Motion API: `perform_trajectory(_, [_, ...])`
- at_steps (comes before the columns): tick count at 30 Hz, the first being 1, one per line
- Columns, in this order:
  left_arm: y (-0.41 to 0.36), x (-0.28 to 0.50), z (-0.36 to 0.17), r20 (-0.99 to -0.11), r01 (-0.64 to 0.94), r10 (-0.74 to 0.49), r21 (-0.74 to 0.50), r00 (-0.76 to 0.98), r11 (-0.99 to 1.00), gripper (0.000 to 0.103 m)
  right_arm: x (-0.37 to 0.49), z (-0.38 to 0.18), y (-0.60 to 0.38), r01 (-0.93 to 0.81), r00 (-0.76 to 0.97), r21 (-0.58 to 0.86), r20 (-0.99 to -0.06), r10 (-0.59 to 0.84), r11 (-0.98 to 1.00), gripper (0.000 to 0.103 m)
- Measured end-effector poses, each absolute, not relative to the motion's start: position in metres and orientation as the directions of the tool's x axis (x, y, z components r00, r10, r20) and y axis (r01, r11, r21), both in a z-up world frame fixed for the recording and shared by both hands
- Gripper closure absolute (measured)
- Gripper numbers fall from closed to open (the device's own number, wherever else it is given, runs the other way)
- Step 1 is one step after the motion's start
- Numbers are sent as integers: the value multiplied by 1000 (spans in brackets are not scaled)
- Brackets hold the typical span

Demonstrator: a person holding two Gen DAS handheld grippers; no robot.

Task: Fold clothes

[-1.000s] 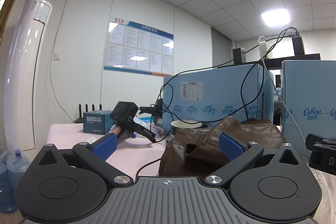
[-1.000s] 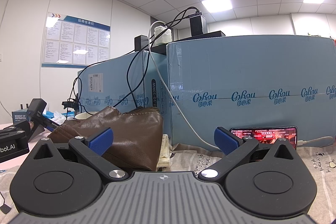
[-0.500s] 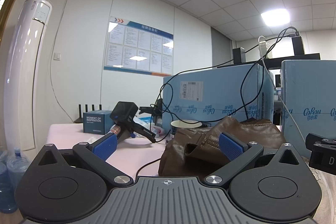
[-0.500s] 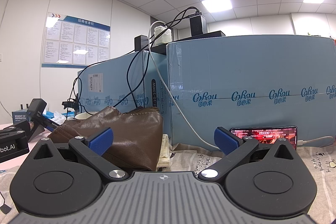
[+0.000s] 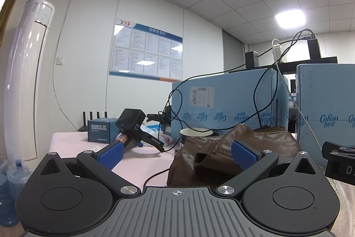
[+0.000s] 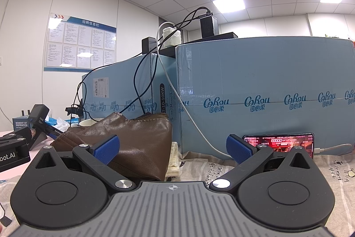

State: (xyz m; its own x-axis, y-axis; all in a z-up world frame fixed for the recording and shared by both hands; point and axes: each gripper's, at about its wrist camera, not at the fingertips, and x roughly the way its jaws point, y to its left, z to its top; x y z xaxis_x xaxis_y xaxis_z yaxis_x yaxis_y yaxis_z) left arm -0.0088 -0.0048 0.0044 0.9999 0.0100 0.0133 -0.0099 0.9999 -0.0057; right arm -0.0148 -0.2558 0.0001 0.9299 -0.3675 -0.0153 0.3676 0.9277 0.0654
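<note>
A brown leather garment (image 5: 255,146) lies bunched on the table in front of the blue boxes; it also shows in the right wrist view (image 6: 133,139). My left gripper (image 5: 177,153) is open and empty, low over the table, with the garment just ahead of its right finger. My right gripper (image 6: 173,149) is open and empty, with the garment ahead of its left finger. A printed cloth (image 6: 332,170) covers the table under the right gripper.
Large blue cardboard boxes (image 6: 266,92) with cables stand behind. A phone (image 6: 279,143) with a lit screen leans on the right box. A paper cup (image 5: 195,133), a black camera device (image 5: 133,123) and a small blue box (image 5: 99,132) sit on the pink table (image 5: 71,141).
</note>
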Motion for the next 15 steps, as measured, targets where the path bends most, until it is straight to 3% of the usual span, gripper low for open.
perform_trajectory(15, [-5,-8,4,16,-1,1,-4,1000,1000,0,-15,0,-256,367,930,68,-18,-367,928,0])
